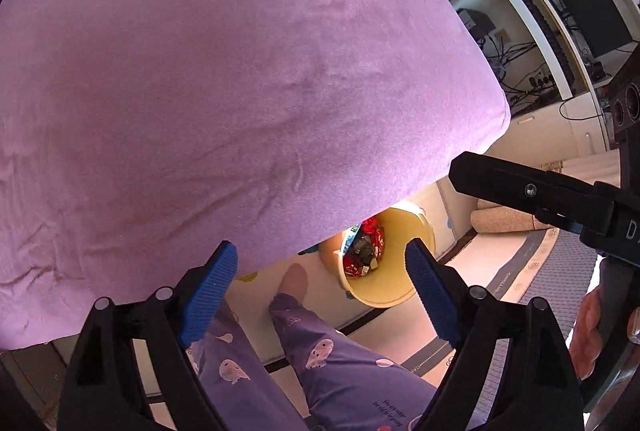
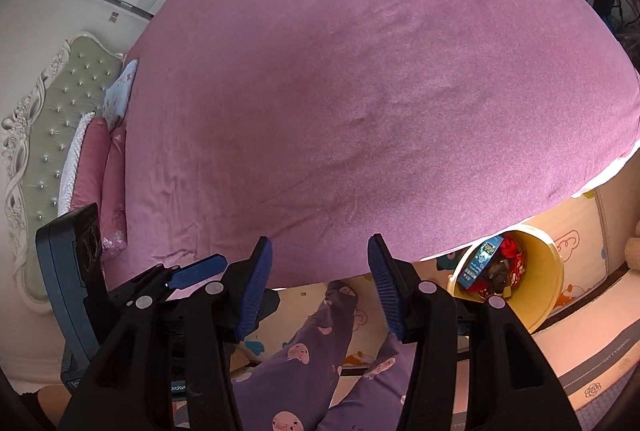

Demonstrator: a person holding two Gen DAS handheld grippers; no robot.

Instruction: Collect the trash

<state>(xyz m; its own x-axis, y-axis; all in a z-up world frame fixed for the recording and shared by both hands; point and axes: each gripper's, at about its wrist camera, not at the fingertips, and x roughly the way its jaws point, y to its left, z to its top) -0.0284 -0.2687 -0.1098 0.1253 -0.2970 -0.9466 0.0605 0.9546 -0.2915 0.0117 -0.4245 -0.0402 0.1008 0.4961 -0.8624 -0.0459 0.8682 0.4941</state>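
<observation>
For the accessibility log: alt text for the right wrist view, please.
Open, empty right gripper above the edge of a bed with a pink sheet. On the floor beside it, a yellow bin holds wrappers and a blue carton; the person's purple pyjama legs show below.

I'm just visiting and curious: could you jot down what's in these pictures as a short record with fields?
Setting: bedroom, bed with purple sheet, nothing lying on the sheet
Bin: yellow bucket on the floor by the bed
Bin contents: red wrappers, blue carton
Left gripper: open, empty
Right gripper: open, empty
Person: purple patterned trousers, standing at the bed's edge
</observation>
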